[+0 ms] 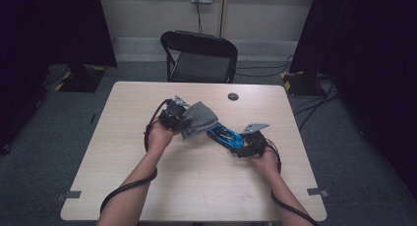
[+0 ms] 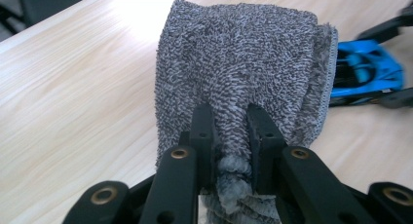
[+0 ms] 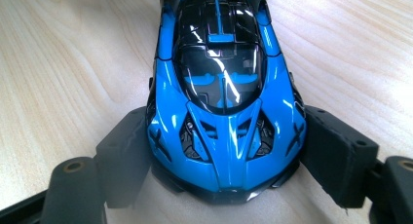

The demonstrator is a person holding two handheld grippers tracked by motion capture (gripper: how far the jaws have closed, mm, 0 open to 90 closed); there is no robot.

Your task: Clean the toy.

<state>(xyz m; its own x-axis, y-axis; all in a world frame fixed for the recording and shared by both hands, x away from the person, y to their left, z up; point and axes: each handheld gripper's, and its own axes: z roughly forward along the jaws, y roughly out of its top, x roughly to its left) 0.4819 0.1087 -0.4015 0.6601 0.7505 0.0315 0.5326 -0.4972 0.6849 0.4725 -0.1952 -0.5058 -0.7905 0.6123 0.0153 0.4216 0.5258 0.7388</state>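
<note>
A blue and black toy car lies on the wooden table. My right gripper is shut on one end of it, a black jaw pressed against each side of its body. My left gripper is shut on a folded grey terry cloth, pinching a bunched fold between its jaws. The cloth hangs over the far end of the car and touches it.
A black folding chair stands beyond the table's far edge. A small dark round disc sits on the table near that edge. Black cables trail from both grippers toward the table's near edge.
</note>
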